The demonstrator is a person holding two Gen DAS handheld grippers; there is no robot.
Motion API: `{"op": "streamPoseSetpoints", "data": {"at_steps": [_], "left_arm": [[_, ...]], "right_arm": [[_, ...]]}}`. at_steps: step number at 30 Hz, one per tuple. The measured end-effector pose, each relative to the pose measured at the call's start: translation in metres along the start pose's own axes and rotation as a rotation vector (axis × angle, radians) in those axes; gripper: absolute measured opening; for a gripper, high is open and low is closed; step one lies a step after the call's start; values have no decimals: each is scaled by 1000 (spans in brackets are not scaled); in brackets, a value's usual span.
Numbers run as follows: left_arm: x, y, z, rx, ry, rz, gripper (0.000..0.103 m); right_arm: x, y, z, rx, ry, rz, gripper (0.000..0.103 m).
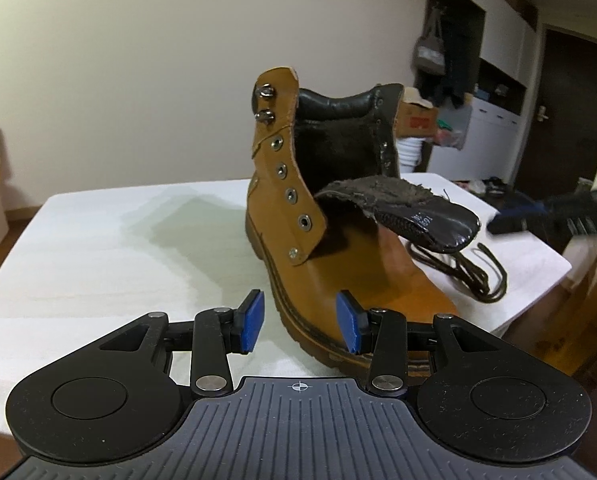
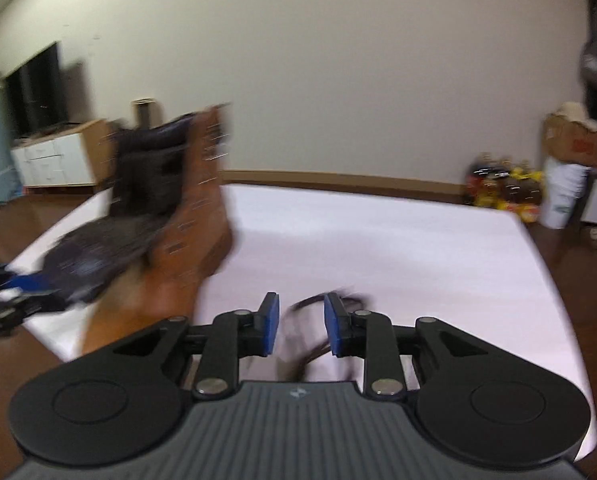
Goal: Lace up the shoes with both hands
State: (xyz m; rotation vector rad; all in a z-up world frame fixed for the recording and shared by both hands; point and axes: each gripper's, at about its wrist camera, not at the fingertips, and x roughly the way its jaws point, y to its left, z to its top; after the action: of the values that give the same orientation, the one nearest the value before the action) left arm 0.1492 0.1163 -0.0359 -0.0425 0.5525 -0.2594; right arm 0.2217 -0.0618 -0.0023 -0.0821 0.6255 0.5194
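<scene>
Left wrist view: my left gripper [image 1: 300, 322] is open, its blue pads [image 1: 252, 322] spread apart with nothing pressed between them. The tan boot [image 1: 294, 216] stands upright on the white table [image 1: 98, 256] directly ahead; its toe and sole edge reach into the gap between the pads, just beside the right-hand pad, though contact cannot be confirmed. The boot's dark tongue [image 1: 410, 212] folds forward and out to the right, and the eyelets along the visible flap are empty. The dark lace [image 1: 470, 276] lies loose in a heap on the table to the right of the boot, beyond the tongue. My right gripper [image 1: 554, 216] appears blurred at the right edge, near that heap.

Right wrist view: the frame is motion-blurred. My right gripper [image 2: 301, 324] has its jaws apart. A loop of the lace [image 2: 310, 320] lies on the table between and just ahead of the pads, which do not press on it. The boot [image 2: 186, 232] stands to the left, well clear of the fingers.
</scene>
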Motion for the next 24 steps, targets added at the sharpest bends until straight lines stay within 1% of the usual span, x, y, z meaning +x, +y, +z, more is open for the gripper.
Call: {"op": "streamPoseSetpoints", "data": {"at_steps": [1,3,5,7,8,10,11,13,16,17,19,20,21,24], "left_arm": [[0,1,0,5,-1,-8,44],[-2,5,1,22,-4,-29,44],[-6,8,1,36,-6,-36,44],[-11,12,5,55,-8,-30,44],[-13,14,7,59,-10,-24,44],[-18,16,11,60,-12,-17,44],[-20,17,13,64,-13,-11,44],[-24,17,18,73,-14,3,44],[-29,18,20,81,-10,22,44],[-30,17,20,81,-8,30,44],[-30,16,18,79,-3,46,44],[-29,15,16,72,0,57,44],[-28,14,15,64,2,65,44],[-22,9,13,39,8,87,44]], "right_arm": [[3,7,5,-14,-1,6,26],[5,48,2,-105,8,28,26],[13,65,8,-130,21,33,23],[15,77,15,-127,-11,38,23],[13,82,26,-97,-60,55,23],[13,89,38,-66,-117,55,23],[14,89,45,-47,-150,57,25],[14,88,58,-7,-215,59,25],[38,88,76,4,-218,26,25],[53,87,83,16,-202,-18,25],[77,83,90,38,-169,-49,26],[97,77,94,71,-117,-46,25],[106,73,95,92,-88,-41,24],[106,69,93,87,-97,-14,23]]}}
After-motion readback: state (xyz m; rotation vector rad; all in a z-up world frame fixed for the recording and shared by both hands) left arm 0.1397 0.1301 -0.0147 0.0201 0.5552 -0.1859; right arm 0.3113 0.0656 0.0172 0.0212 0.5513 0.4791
